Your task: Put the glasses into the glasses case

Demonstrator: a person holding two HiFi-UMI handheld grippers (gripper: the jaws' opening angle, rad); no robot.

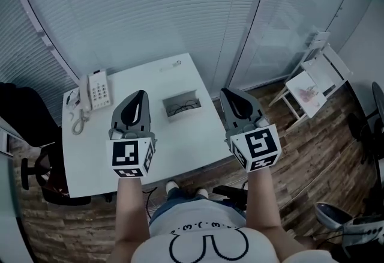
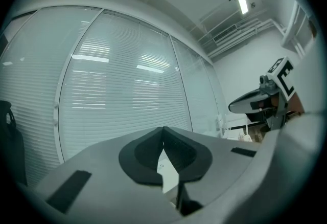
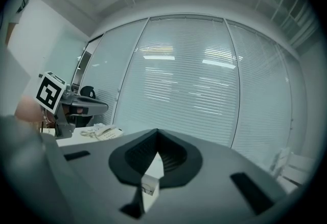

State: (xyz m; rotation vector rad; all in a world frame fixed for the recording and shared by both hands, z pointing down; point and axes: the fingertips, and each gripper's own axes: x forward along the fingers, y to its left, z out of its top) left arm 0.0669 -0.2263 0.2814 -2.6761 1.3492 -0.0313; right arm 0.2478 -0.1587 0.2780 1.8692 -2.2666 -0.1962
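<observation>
1. We hold both tools level over the near half of the white table. The left gripper has its jaws pressed together on nothing, and the right gripper is likewise closed and empty
2. The open white case sits on the table between and a little beyond the two tips. A thin dark wiry shape lies inside it, which we take for the glasses, though it is too small to be sure
3. If so, the glasses are already in place and we judge the job near its end. What matters now is keeping clear of the case so that neither tip knocks it
4. Should the frame need settling, we would spread one pair of jaws first and come down from above, not from the side
5. We would nudge a temple or the bridge and keep off the lenses, which scratch and smear easily
6. The other tool can steady the case wall, since a light box like this will probably slide
7. The telephone and its cord lie well to the left, so we need not worry about them
</observation>
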